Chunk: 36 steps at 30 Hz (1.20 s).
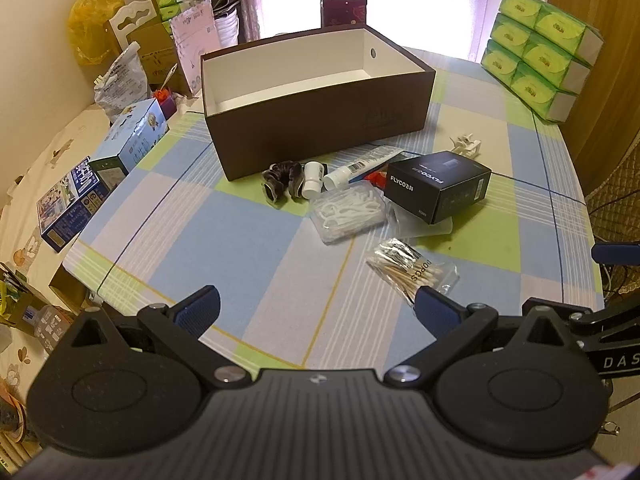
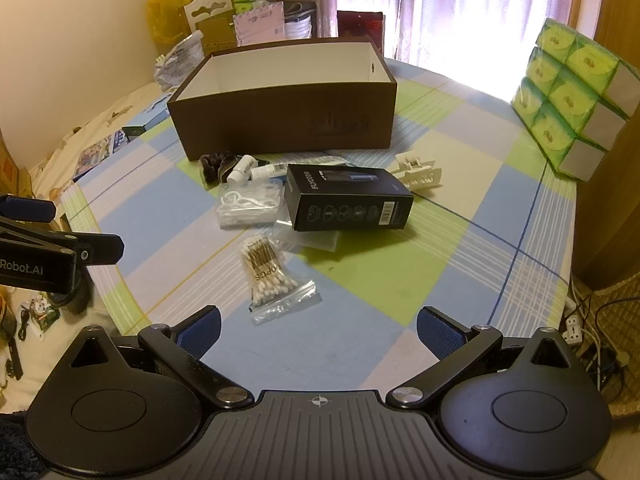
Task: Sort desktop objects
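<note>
At the far left of the table [image 1: 248, 248], covered by a checked cloth of blue, green and pale squares, printed cartons [image 1: 132, 140] are seen lying on their sides, with bags and boxes [image 1: 160, 40] stacked behind them against the wall. The left gripper [image 1: 316, 308] is held low over the near edge, its blue ribbed pads spread wide with nothing between them. Behind it stands the open brown cardboard box [image 1: 320, 132], rectangular and white inside; no contents can be seen in it. Just in front of the box a loose cluster is laid out — a dark fabric scrunchie [image 1: 280, 180], a small white bottle [image 1: 312, 178], a white tube [image 1: 362, 168], a clear bag of white floss picks [image 1: 348, 210] and a matte black carton [image 1: 438, 186] resting partly on a clear plastic sleeve. Nearer lies a zip bag of cotton swabs [image 2: 268, 276], unobstructed. A white plastic hair clip [image 2: 418, 172] sits just right of the black carton. The right gripper [image 2: 318, 332] is likewise parted and holds nothing. At the far right, green tissue packs [image 2: 576, 96] are stacked — glossy and brick-shaped.
</note>
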Each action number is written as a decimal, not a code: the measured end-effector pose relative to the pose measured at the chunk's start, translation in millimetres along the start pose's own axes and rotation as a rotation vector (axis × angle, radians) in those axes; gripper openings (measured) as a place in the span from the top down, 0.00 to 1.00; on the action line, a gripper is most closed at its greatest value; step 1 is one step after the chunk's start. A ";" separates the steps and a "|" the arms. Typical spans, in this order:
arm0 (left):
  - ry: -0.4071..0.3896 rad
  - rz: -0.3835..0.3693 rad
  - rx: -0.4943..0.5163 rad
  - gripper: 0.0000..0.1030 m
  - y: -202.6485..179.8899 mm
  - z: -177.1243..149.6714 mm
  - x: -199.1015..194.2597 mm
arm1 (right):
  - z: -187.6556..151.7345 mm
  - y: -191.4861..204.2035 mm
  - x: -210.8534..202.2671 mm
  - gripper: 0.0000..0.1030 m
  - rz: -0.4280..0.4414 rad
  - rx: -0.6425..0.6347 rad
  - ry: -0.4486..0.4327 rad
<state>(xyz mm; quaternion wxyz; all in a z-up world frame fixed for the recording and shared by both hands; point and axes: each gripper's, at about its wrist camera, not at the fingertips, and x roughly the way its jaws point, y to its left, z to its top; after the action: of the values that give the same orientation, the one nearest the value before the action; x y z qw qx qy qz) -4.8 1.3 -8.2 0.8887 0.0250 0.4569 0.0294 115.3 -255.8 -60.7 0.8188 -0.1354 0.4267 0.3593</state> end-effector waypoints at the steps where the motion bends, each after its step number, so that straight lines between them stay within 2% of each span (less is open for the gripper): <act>1: 0.001 0.000 0.000 0.01 0.0 0.3 0.0 | 0.0 0.0 0.0 0.02 0.000 0.000 0.000; 36: 0.006 -0.001 -0.023 0.01 8.7 -3.5 4.0 | -0.5 6.0 6.9 0.02 -0.011 0.010 0.018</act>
<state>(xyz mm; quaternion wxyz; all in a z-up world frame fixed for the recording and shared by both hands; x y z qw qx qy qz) -5.6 10.3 -12.8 0.8876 0.0146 0.4591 0.0343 113.4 -248.6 -66.0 0.8175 -0.1368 0.4352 0.3514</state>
